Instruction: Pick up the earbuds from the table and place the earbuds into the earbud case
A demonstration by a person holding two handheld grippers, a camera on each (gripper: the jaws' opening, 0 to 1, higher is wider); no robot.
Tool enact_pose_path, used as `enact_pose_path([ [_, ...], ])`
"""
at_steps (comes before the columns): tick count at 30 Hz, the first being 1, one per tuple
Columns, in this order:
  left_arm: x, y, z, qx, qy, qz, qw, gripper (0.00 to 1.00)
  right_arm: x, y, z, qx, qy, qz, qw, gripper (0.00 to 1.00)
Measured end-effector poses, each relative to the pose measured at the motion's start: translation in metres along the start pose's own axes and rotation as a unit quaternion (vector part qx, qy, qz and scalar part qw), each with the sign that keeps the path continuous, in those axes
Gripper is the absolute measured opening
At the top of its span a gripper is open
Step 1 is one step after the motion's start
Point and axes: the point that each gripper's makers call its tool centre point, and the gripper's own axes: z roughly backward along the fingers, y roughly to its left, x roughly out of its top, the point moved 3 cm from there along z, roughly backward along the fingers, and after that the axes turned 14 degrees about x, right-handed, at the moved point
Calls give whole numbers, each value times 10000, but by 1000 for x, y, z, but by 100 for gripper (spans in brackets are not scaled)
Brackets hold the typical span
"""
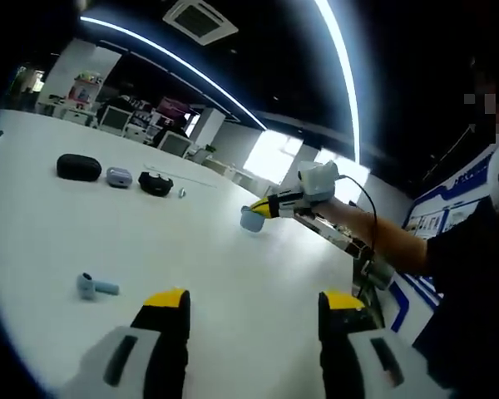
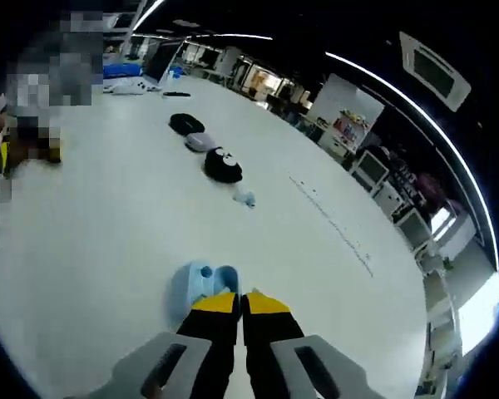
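Note:
A light blue earbud [image 1: 91, 287] lies on the white table [image 1: 224, 274], ahead and to the left of my left gripper [image 1: 254, 301], whose jaws stand wide apart with nothing between them. Farther across the table, my right gripper [image 1: 262, 209] has its yellow tips at the light blue earbud case [image 1: 251, 219]. In the right gripper view the case [image 2: 201, 283] lies open just in front of my right gripper [image 2: 241, 303]. Its jaws are pressed almost together and seem to pinch the case's near edge.
A row of other items sits farther off: a black oval case [image 1: 79, 167], a grey-blue case [image 1: 119, 176], a round black case [image 1: 155, 183] and a small earbud [image 1: 182, 193]. A person's sleeve [image 1: 474, 274] is at the right. Desks and monitors stand beyond the table.

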Motion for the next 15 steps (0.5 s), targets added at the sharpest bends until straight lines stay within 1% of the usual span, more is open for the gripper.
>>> enact_pose_path([
  [2, -1, -1, 0, -21, 23, -77, 10000, 64, 11, 14, 2, -3, -80, 465, 9989, 2],
  [5, -2, -4, -1, -104, 89, -253, 9996, 64, 31, 43, 3, 163, -348, 925, 9950, 2],
  [7, -2, -6, -3, -180, 138, -397, 9990, 64, 42, 60, 3, 307, -484, 1224, 9908, 2],
  [8, -2, -7, -4, -232, 146, -463, 9985, 64, 49, 74, 2, 440, -577, 1473, 9864, 2],
  [10, 0, -10, -6, -328, 156, -534, 9979, 64, 56, 91, 1, 634, -674, 1601, 9828, 2],
  [13, 7, -13, -9, -425, 83, -480, 9979, 63, 64, 106, 0, 685, -765, 1740, 9794, 2],
  [15, 9, -15, -11, -468, 51, -553, 9974, 63, 70, 114, 0, 707, -850, 1868, 9762, 2],
])
